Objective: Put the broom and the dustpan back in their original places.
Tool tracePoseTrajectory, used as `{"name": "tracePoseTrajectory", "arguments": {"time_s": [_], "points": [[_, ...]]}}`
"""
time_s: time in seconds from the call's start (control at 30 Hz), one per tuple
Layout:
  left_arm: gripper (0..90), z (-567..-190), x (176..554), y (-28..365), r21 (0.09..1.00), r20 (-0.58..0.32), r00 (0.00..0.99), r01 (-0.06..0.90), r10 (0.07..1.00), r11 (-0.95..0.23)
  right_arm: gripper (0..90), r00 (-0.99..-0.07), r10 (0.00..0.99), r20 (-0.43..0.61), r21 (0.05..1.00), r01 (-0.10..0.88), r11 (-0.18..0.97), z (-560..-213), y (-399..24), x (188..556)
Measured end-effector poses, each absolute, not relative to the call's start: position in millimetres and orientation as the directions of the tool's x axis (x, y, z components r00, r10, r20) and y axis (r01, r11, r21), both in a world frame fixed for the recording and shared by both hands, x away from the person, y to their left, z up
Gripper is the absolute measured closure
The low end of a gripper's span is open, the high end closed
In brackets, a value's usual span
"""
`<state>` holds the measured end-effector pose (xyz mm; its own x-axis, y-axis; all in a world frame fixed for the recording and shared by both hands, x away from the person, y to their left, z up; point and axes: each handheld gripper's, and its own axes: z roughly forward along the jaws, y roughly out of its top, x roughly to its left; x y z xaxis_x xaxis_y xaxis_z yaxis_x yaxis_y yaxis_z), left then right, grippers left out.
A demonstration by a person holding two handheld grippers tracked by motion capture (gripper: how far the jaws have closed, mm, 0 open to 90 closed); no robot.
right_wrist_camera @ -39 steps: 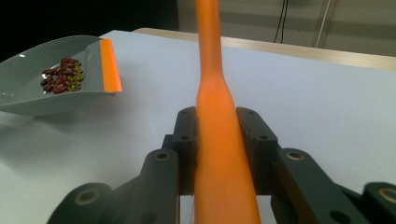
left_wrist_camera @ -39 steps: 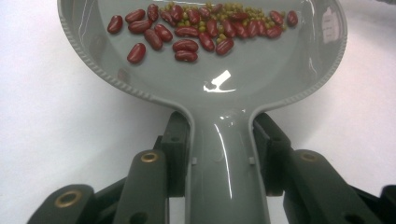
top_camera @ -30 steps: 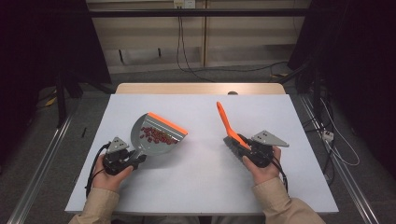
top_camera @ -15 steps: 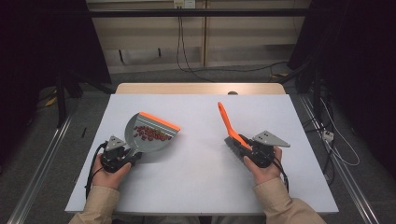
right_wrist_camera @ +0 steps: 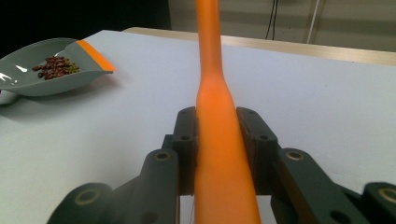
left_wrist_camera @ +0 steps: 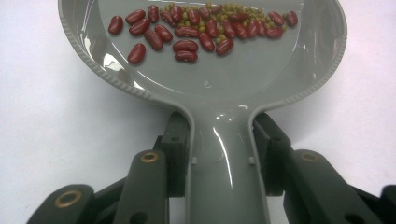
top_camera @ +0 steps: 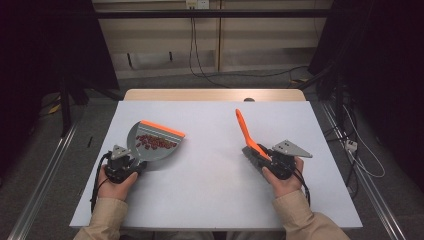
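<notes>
The grey dustpan (top_camera: 150, 145) is the landmark here: it rests on the white bench (top_camera: 215, 200) with its orange lip (top_camera: 162, 128) on the far side from the person. The left tongs (top_camera: 131, 162) sit at the near end of the dustpan and pinch its grey handle (left_wrist_camera: 227, 177), 1 black pad (left_wrist_camera: 176, 154) pressed against each side of it. Inside the dustpan lies a loose heap of red kidney beans (left_wrist_camera: 187, 35), with small green beans (left_wrist_camera: 224, 11) mixed in toward the lip. Well apart from the dustpan, on the right side of the bench, the right tongs (top_camera: 261, 156) clamp an orange brush handle (top_camera: 246, 132), which slants up and away from the person; its dark bristle end (top_camera: 251, 156) lies low beside the tongs, just above the bench. In the right gripper view the 2 pads press tightly on the thick part of the orange handle, and the dustpan shows far off to the left with the beans in it. The person's hands (top_camera: 117, 182) hold both grippers near the front edge of the bench, sleeves entering from below.
</notes>
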<state>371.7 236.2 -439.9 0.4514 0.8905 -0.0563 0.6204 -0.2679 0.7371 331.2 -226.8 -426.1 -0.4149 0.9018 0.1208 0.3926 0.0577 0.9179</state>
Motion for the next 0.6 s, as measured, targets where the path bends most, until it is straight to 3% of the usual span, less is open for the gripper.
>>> {"name": "tracePoseTrajectory", "arguments": {"time_s": [0.6], "points": [[63.1,-442.2,375.6,238.1,0.73,-0.065,0.401,0.644,0.914,-0.231,71.0,-0.369,0.923,0.107,0.926,0.375,0.042,-426.7,-235.2,335.5]]}}
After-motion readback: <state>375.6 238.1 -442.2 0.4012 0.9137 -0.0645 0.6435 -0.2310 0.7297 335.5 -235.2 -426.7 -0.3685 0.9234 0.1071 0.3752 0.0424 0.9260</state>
